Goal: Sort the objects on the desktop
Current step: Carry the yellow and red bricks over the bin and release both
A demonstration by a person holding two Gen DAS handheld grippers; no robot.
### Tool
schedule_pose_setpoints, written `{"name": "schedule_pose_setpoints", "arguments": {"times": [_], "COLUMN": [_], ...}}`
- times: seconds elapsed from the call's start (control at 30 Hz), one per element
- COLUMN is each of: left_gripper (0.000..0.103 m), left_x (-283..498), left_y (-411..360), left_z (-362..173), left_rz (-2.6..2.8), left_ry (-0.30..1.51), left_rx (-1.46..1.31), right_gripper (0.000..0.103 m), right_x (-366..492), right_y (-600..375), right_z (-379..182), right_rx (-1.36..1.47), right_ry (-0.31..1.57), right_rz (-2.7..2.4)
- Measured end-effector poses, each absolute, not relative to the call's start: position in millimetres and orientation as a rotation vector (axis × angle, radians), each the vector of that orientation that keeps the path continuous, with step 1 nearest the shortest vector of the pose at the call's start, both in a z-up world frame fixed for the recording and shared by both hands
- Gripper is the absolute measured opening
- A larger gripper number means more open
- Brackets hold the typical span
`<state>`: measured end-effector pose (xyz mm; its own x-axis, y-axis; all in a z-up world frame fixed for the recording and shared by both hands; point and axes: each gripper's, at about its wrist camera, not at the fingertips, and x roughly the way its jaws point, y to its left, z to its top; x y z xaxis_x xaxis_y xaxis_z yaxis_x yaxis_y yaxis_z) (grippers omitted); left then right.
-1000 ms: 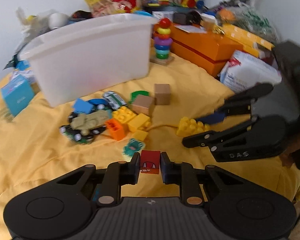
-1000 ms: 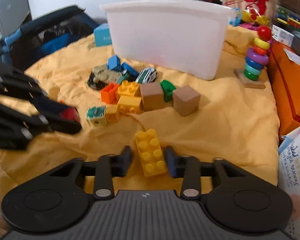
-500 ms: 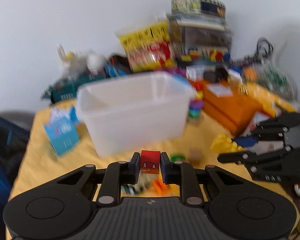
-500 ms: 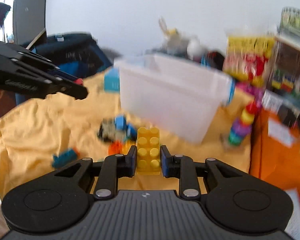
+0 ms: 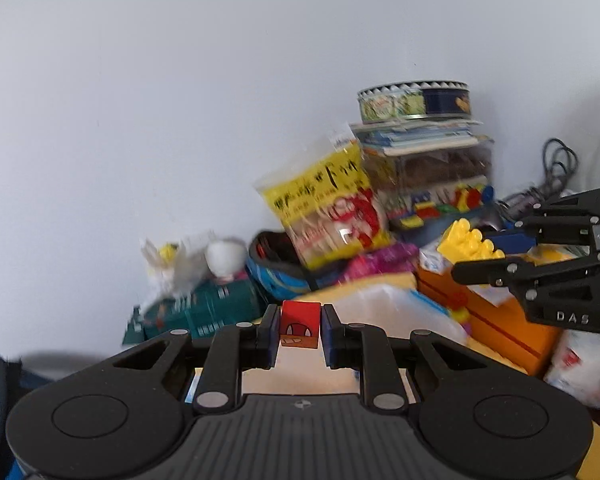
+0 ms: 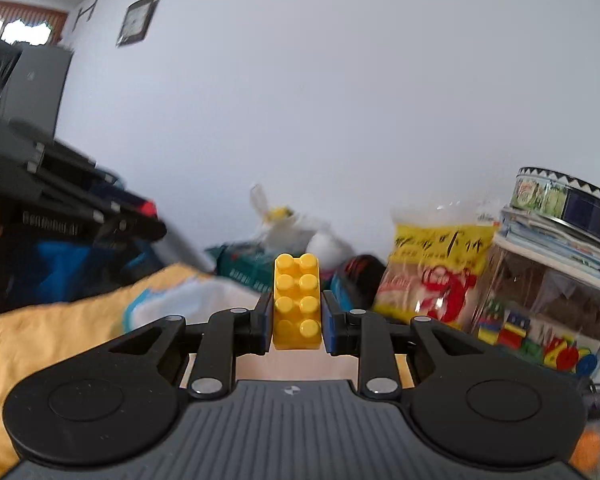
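My left gripper (image 5: 300, 326) is shut on a small red block (image 5: 299, 323) with a printed face, held up in the air above the clear plastic bin (image 5: 384, 308), whose rim shows blurred just beyond the fingers. My right gripper (image 6: 298, 320) is shut on a yellow studded brick (image 6: 297, 302), studs toward the camera, also lifted. In the left wrist view the right gripper (image 5: 496, 254) shows at the right with the yellow brick (image 5: 466, 240) in it. In the right wrist view the left gripper (image 6: 140, 220) is a dark blur at the left.
A yellow snack bag (image 5: 332, 212), a round tin (image 5: 414, 100) on stacked boxes, an orange box (image 5: 500, 320) and a green box (image 5: 204, 312) crowd the back by the white wall. The yellow cloth (image 6: 52, 336) covers the table. A clear jar of toys (image 6: 540, 300) stands at right.
Both grippers have risen from the cloth with their blocks and tilted up toward the wall; the toy pile has dropped out of view and the bin now lies just below the fingers.
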<state>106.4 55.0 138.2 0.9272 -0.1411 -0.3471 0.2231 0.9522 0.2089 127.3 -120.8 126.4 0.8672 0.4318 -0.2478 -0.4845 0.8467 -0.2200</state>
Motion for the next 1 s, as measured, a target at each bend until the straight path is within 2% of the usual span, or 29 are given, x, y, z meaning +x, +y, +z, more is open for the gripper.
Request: {"name": "schedule_pose_setpoints", "arguments": {"times": [0.17,0.5,0.6,0.7,0.83,0.9,0.93,1.0], "left_gripper": [0.024,0.025,0.032,0.046,0.049,0.058,0.066,0.069], "left_x": [156,205,206,203,189,178,171,155], "left_y": [57,59,63,67,72,72,73,77], "left_z": [129,57,53,58,70,75,77,79], "left_rz": [-0.163,-0.126,-0.131,-0.113,-0.116,-0.117,-0.118,-0.142], "left_ry": [0.377,0.563,0.568,0.559,0.523,0.507,0.504,0.499], "left_rx": [0.186,0.123,0.091,0.089,0.065,0.056,0.034,-0.022], "right_gripper": [0.027,0.028,0.032,0.034,0.039,0.045,0.046,0.047], "right_x": [171,231,231,225,207,201,196,183], "right_y": [-110,-79,-74,-79,-87,-88,-89,-93], "right_z": [133,73,65,65,78,82,84,86], "right_rx": [-0.192,-0.176,-0.203,-0.196,-0.164,-0.166,-0.163,-0.15], "right_ry": [0.188,0.512,0.546,0.527,0.477,0.449,0.439,0.42], "right_rz": [0.367,0.374,0.387,0.388,0.397,0.403,0.407,0.424]}}
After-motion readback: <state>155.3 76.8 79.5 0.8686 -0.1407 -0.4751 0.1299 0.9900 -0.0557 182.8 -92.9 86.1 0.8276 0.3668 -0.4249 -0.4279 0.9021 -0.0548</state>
